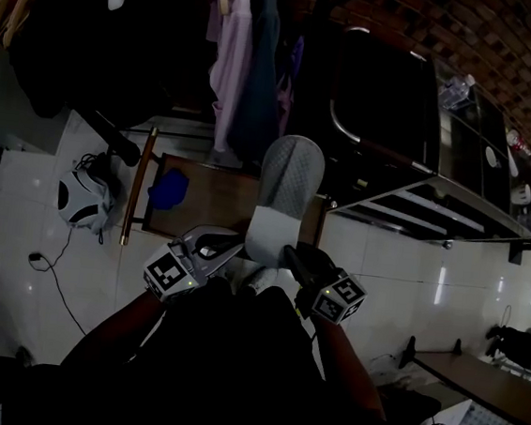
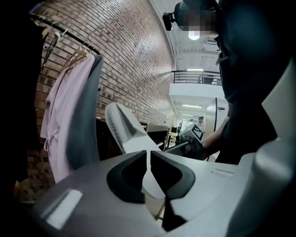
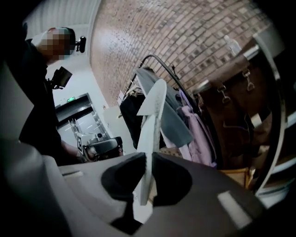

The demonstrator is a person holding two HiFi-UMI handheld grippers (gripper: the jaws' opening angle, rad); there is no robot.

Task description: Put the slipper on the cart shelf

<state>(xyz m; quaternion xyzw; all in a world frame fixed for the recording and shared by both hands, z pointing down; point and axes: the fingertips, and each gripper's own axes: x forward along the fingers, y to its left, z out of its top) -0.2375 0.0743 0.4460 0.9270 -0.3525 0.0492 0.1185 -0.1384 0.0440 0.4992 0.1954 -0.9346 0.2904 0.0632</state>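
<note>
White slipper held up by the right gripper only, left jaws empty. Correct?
Not quite. The left gripper isn't empty: the left gripper view shows its jaws shut on the white slipper. The right gripper is clamped on the slipper too, so both grippers hold it up.

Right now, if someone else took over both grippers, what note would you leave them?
Grippers: the left gripper is shut on the slipper at its near end. The right gripper is shut on that same end from the other side.
Things: the slipper is held up in the air between the two grippers. The cart stands to the right.
Done: the slipper is picked up.
Left: carry it right, set it on a cart shelf and open both grippers.
</note>
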